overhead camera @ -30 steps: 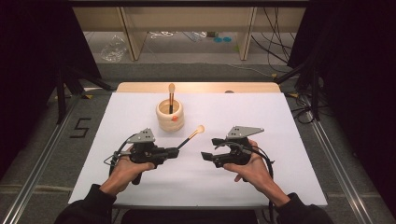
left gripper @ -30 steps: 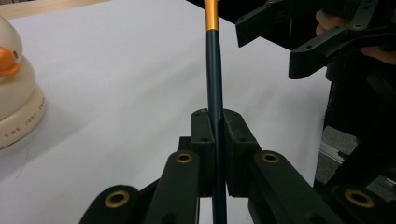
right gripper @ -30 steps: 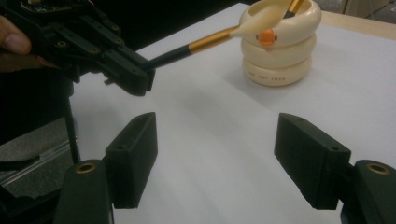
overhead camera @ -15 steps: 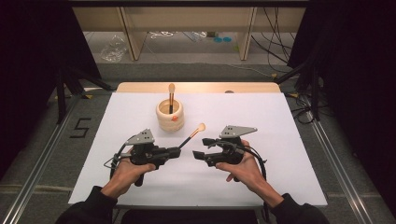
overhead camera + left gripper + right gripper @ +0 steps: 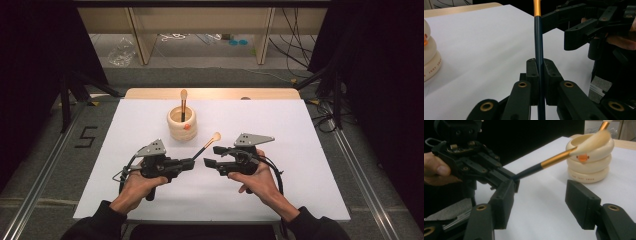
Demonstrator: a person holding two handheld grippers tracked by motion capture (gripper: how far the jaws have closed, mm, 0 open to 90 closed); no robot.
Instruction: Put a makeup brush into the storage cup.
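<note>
Moved: right gripper point(image 5: 212, 156) has come nearer the brush point(image 5: 209, 143).
Left fingers point(image 5: 533, 82): pinching brush handle.
Right fingers point(image 5: 581, 205): spread.
Tip: judged, close squarely around the handle.

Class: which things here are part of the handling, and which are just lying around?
In use:
left gripper, shut on a makeup brush
right gripper, open
cream holder, second brush inside

Lying around:
clear plastic bag on floor
cables

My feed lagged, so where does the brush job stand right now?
One brush already stands in the cream holder. The left hand-held gripper is shut on a second brush; the right hand-held gripper is open beside it. That brush likely goes in the holder next.
</note>
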